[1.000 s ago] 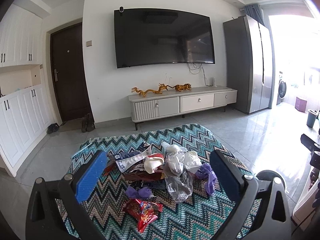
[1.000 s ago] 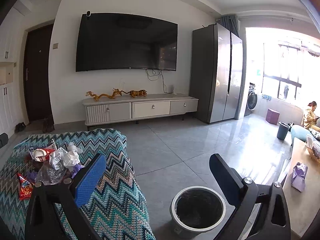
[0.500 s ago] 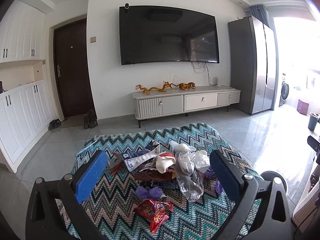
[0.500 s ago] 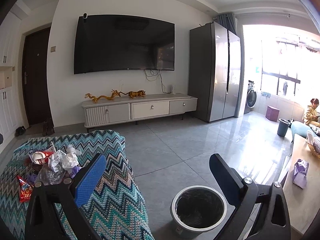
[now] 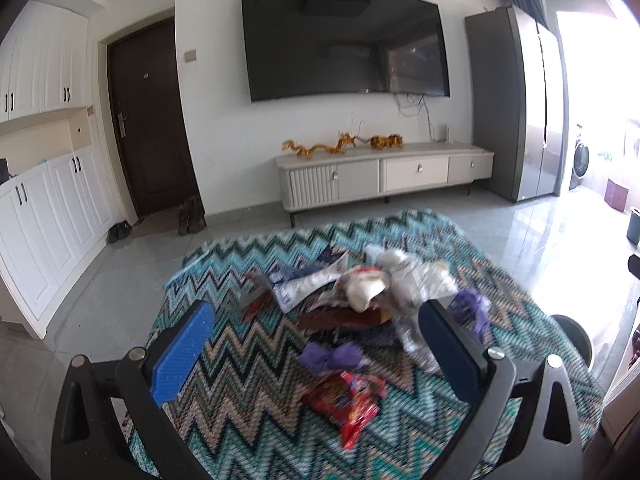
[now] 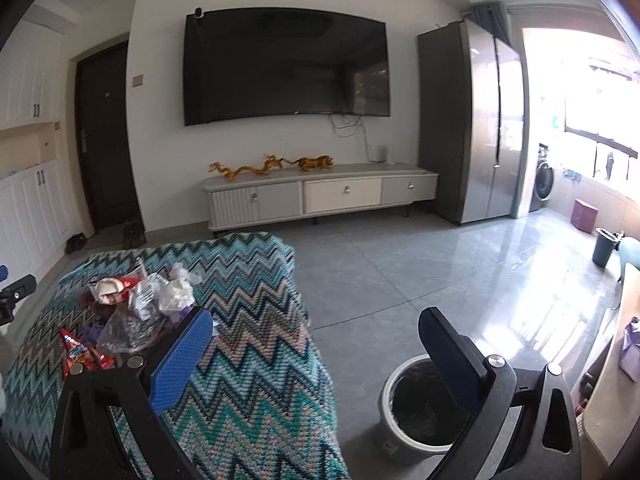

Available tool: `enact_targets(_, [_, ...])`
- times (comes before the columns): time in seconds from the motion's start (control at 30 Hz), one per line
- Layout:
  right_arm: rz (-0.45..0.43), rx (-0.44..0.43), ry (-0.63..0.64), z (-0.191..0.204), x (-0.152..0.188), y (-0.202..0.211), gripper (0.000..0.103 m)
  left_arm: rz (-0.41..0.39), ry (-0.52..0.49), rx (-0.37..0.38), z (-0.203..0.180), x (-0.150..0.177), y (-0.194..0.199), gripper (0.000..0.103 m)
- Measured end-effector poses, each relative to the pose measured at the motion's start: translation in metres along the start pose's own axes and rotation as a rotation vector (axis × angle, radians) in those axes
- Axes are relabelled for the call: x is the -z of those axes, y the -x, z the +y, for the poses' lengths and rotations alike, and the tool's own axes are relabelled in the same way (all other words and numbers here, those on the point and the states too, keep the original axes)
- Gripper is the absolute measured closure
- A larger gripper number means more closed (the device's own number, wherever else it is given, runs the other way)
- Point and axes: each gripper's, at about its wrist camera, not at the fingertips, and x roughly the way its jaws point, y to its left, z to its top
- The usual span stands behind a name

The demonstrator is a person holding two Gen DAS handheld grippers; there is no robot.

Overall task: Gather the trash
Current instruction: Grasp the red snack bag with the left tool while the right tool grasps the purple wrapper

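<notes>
A heap of trash (image 5: pixel 360 300) lies on a zigzag-patterned cloth (image 5: pixel 248 364): white crumpled paper, clear plastic, purple wrappers (image 5: pixel 332 356) and a red snack bag (image 5: pixel 348 400). My left gripper (image 5: pixel 316 356) is open and empty, above the cloth just short of the heap. In the right wrist view the heap (image 6: pixel 136 304) lies at the left. My right gripper (image 6: pixel 316 356) is open and empty, between the cloth's edge and a round trash bin (image 6: pixel 424 404) with a dark liner on the floor.
A TV cabinet (image 5: pixel 384 176) stands against the far wall under a large TV (image 5: pixel 344 40). A grey fridge (image 6: pixel 472 120) stands at the right. A wooden table edge (image 6: pixel 616 368) lies at the far right. Grey tiled floor (image 6: pixel 400 272) lies between.
The left gripper has shifted left and in toward the heap, and its view blurs. The right gripper has swung left, bringing more of the cloth and heap into view.
</notes>
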Motion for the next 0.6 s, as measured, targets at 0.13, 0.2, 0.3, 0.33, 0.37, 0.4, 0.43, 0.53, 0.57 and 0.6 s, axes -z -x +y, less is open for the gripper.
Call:
enact_targets(0.13, [0.054,-0.071,0.018,0.012,0.004,-0.017,0.014,0.09,-0.003,0.018,0.013,0.022,-0.014,0.001])
enact_targets(0.2, [0.085,-0.115,0.023,0.019,0.007,-0.027,0.02,0.135,-0.002,0.035,0.015,0.032,-0.023,0.004])
enact_targets(0.3, [0.14,-0.186,0.038,0.032,0.009,-0.046,0.026,0.22,-0.001,0.079,0.016,0.047,-0.041,0.013])
enact_targets(0.33, [0.16,-0.209,0.044,0.038,0.01,-0.053,0.026,0.245,-0.005,0.087,0.015,0.049,-0.043,0.015])
enact_targets(0.37, [0.178,-0.229,0.053,0.044,0.011,-0.061,0.027,0.266,0.0,0.103,0.014,0.053,-0.049,0.016])
enact_targets(0.4, [0.195,-0.245,0.065,0.05,0.012,-0.068,0.028,0.279,0.007,0.115,0.012,0.057,-0.053,0.018])
enact_targets(0.43, [0.21,-0.259,0.077,0.056,0.013,-0.074,0.028,0.289,0.012,0.128,0.011,0.06,-0.06,0.02])
enact_targets(0.53, [0.253,-0.306,0.114,0.074,0.014,-0.097,0.028,0.327,0.021,0.151,0.009,0.065,-0.07,0.024])
enact_targets(0.57, [0.263,-0.315,0.123,0.079,0.015,-0.103,0.028,0.331,0.023,0.152,0.009,0.067,-0.073,0.024])
enact_targets(0.6, [0.275,-0.324,0.134,0.084,0.015,-0.111,0.028,0.336,0.026,0.152,0.009,0.069,-0.075,0.025])
